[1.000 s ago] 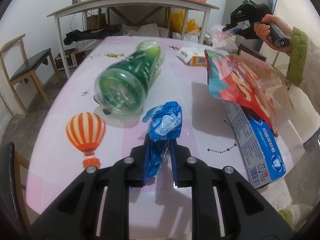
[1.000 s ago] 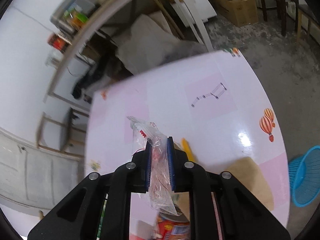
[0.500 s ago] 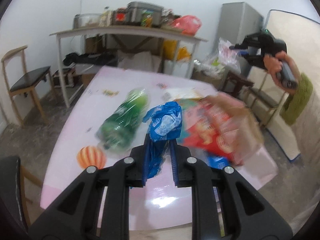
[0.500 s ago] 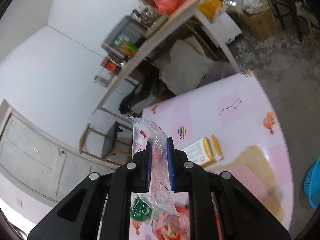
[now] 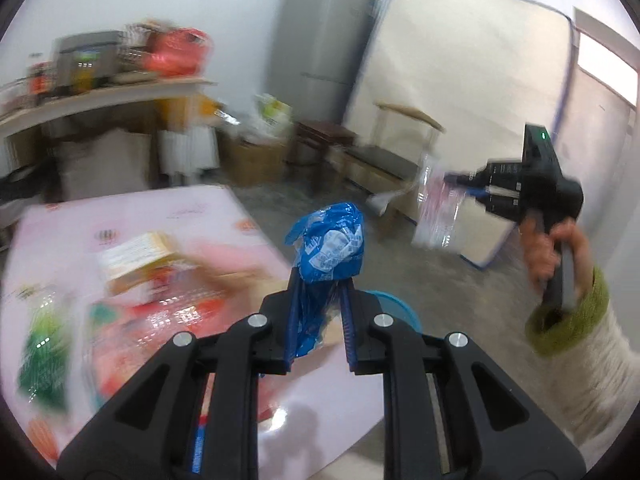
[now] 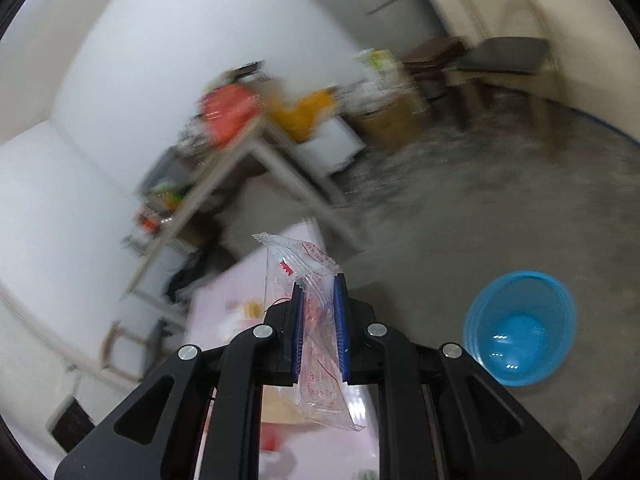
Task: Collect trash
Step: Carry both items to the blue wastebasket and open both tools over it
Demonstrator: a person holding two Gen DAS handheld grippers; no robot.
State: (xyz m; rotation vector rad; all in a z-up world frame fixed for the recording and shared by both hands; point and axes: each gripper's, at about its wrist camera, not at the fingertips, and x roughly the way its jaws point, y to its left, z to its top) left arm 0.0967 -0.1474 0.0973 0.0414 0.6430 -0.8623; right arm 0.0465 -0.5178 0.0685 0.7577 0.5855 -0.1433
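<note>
Table (image 5: 132, 216) has slid aside as both fingers, clenching blue wrapper (image 5: 330, 246) and clear bag (image 6: 310, 280), swung toward basin (image 6: 520, 328).

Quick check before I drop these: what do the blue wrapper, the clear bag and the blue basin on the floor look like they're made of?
Blue wrapper: thin glossy plastic film, crumpled, printed white.
Clear bag: transparent plastic film, see-through with red print and creases.
Blue basin: probably rigid moulded plastic; smooth, with shiny highlights inside.
</note>
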